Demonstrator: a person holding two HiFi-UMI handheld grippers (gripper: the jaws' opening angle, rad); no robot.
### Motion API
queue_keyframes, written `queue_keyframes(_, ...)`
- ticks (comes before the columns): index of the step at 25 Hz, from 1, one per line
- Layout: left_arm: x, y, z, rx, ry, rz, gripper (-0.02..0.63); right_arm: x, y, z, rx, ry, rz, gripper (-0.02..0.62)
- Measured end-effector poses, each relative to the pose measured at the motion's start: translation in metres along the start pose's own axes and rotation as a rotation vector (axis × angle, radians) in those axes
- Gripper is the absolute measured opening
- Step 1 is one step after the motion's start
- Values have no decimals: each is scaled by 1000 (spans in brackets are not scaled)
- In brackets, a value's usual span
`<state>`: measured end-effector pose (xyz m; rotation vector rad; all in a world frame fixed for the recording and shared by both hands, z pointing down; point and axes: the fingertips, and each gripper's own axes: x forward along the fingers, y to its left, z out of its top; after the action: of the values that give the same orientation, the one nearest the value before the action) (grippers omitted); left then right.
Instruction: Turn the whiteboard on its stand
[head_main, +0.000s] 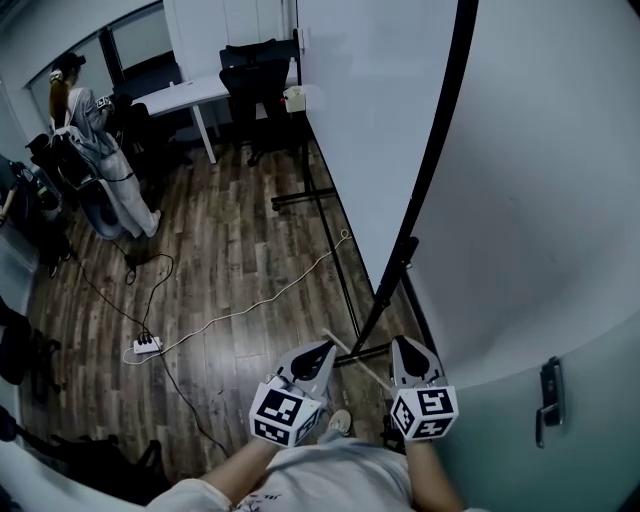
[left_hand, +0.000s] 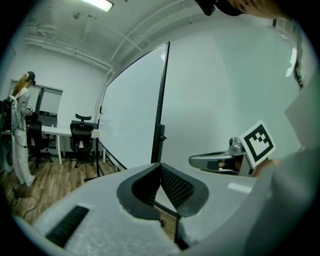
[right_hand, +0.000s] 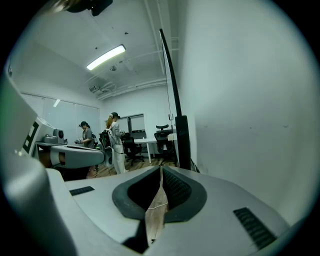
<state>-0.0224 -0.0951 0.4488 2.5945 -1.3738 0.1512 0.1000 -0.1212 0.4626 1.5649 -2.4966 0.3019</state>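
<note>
The whiteboard (head_main: 370, 120) stands on its black stand, nearly edge-on to me, with its black side frame (head_main: 440, 140) running down to a clamp (head_main: 405, 252). The stand's foot bar (head_main: 300, 196) lies on the wooden floor. My left gripper (head_main: 325, 350) and right gripper (head_main: 405, 345) are held low in front of me, just short of the stand's near leg and touching nothing. Both are shut and empty. In the left gripper view the board (left_hand: 132, 110) and its post (left_hand: 160, 125) rise ahead of the closed left gripper (left_hand: 161, 166). In the right gripper view the post (right_hand: 181, 140) stands just beyond the closed right gripper (right_hand: 161, 170).
A white wall with a door handle (head_main: 548, 395) is at my right. A power strip (head_main: 147, 344) and cables (head_main: 250, 305) lie on the floor to the left. A person (head_main: 95, 130) stands at the far left near a white desk (head_main: 190, 95) and black chairs (head_main: 258, 75).
</note>
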Motion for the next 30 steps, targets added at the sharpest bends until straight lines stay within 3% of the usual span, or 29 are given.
queue_keyframes(9, 35, 18, 13, 0, 9, 9, 11, 34, -11, 7, -4, 30, 29, 8)
queue_keyframes(19, 65, 40, 24, 20, 37, -72, 11, 59, -19, 20, 10, 18, -53, 11)
queue_keyframes(24, 82, 41, 24, 26, 43, -113, 11, 69, -22, 19, 13, 23, -77, 84)
queue_keyframes(30, 101, 43, 29, 32, 51, -147, 11, 85, -31, 23, 22, 31, -93, 116)
